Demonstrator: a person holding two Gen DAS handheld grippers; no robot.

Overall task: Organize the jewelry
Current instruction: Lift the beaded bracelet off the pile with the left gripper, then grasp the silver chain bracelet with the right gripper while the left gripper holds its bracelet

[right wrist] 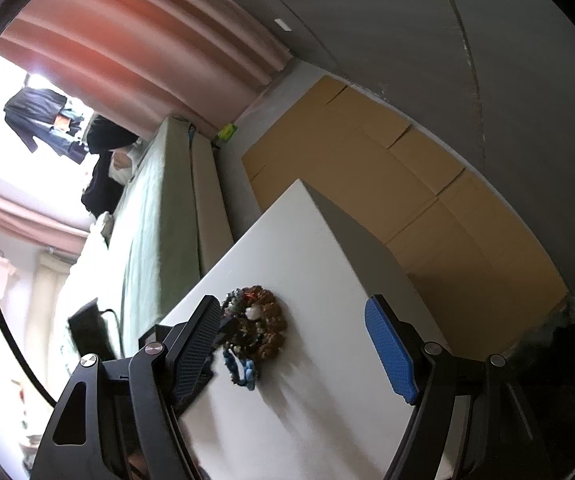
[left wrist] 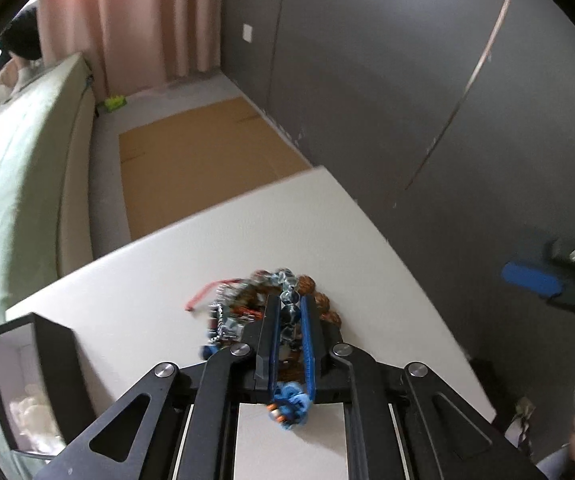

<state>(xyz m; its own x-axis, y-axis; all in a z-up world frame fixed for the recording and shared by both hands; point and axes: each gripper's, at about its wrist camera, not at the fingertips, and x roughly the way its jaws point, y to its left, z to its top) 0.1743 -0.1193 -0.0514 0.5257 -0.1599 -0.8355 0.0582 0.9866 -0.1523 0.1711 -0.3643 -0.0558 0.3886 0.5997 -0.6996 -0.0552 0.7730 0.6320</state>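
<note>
A pile of beaded bracelets point(left wrist: 247, 304) lies on the white table point(left wrist: 135, 280): brown wooden beads, dark glassy beads, a red cord and a blue knotted piece. My left gripper point(left wrist: 290, 300) is shut on a strand of dark blue-grey beads point(left wrist: 289, 316) from the pile, with a blue tassel point(left wrist: 290, 400) hanging near its base. In the right wrist view the same pile point(right wrist: 257, 330) sits on the table point(right wrist: 327, 420). My right gripper point(right wrist: 293, 306) is open and empty, above the table with the pile between its fingers' lines; it also shows at the left wrist view's right edge point(left wrist: 531, 278).
A black open box point(left wrist: 35, 380) with pale contents stands at the table's left, also seen in the right wrist view point(right wrist: 91, 332). A bed with green cover point(left wrist: 15, 168) runs along the left. Flattened cardboard point(left wrist: 203, 148) lies on the floor beyond the table. Grey wall on the right.
</note>
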